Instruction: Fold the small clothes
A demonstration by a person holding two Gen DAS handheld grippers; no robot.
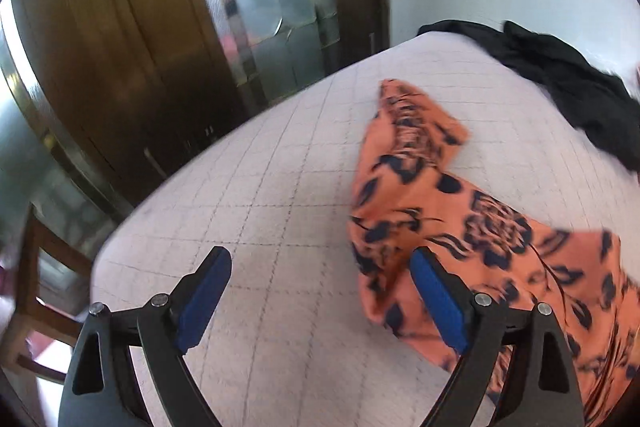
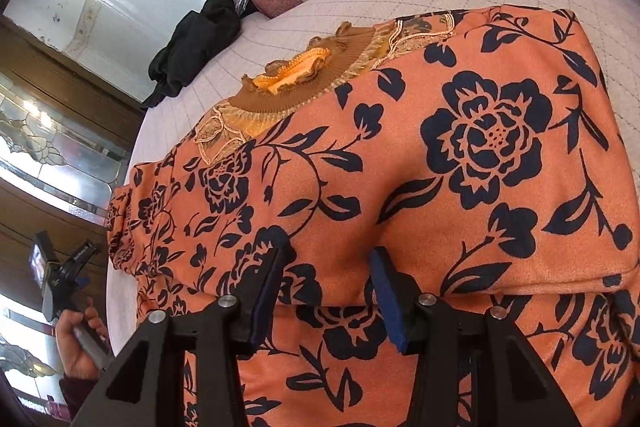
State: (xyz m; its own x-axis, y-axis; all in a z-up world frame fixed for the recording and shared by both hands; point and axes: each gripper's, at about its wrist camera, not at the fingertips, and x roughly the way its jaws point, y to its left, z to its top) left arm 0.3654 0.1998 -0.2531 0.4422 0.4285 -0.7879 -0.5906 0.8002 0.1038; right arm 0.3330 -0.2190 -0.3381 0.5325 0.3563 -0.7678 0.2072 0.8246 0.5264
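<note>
1. The left gripper (image 1: 322, 259) has its jaws spread wide apart. Nothing sits between them — only the bare bed cover (image 1: 248, 195) shows in the gap.
2. Its right finger (image 1: 438, 301) stands in front of the edge of the orange flower top (image 1: 480, 239). The picture is blurry, so it is not clear if they touch.
3. In the left view the orange flower top lies on the bed, with one sleeve stretched away toward the far side.
4. The right gripper (image 2: 330, 259) has its jaws partly apart. They hover over a folded edge of the orange flower top (image 2: 440, 163); the cloth shows in the gap, but the pads do not squeeze it.
5. In the right view the top is spread flat, and its brown frilly collar (image 2: 304, 67) points to the far side of the bed.
6. A black cloth (image 2: 192, 47) lies bunched up near the bed's far edge, well apart from the top.
7. A hand (image 2: 82, 343) holds the other gripper's handle at the left — off the bed's side.
</note>
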